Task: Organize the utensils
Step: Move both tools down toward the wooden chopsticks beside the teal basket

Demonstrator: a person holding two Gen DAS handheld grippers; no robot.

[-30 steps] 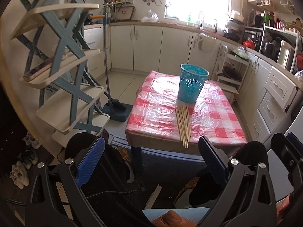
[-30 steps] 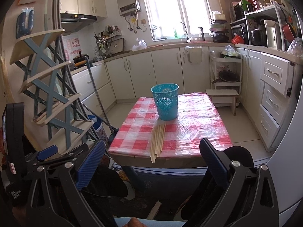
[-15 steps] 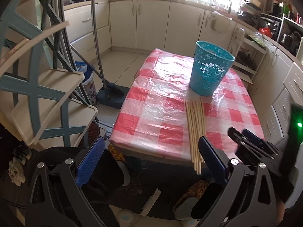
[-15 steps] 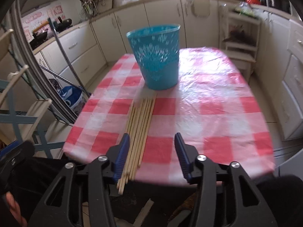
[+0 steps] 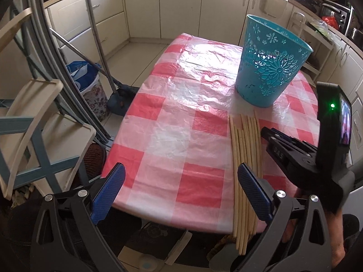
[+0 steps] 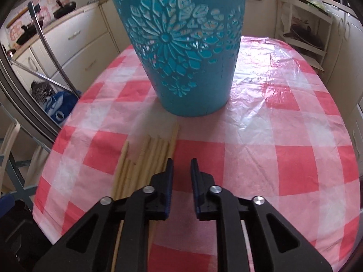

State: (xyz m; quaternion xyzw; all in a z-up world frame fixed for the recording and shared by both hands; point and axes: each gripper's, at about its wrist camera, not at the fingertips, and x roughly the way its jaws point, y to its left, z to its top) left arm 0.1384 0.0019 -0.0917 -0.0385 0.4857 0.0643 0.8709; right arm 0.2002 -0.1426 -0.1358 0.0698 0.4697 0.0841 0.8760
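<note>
Several long wooden sticks point(image 5: 246, 154) lie side by side on the red-and-white checked table point(image 5: 170, 136), their near ends past the front edge. A teal cut-out basket point(image 5: 270, 61) stands upright just behind them. My left gripper point(image 5: 181, 190) is wide open and empty above the table's front edge, left of the sticks. My right gripper point(image 6: 181, 170) hovers low over the table just right of the sticks point(image 6: 149, 158), in front of the basket point(image 6: 183, 52). Its jaws are narrowed to a small gap with nothing between them. It also shows in the left wrist view point(image 5: 265, 132).
A beige and blue ladder shelf point(image 5: 34, 122) stands left of the table. A mop pole point(image 5: 95, 36) and a blue bin bag point(image 5: 84, 74) are on the floor by the table's left side. Cream kitchen cabinets point(image 5: 181, 6) run behind. An open rack point(image 6: 304, 34) stands at back right.
Both grippers have moved forward and down toward the table. My right gripper has narrowed from wide open to a small gap and now sits over the sticks' right edge.
</note>
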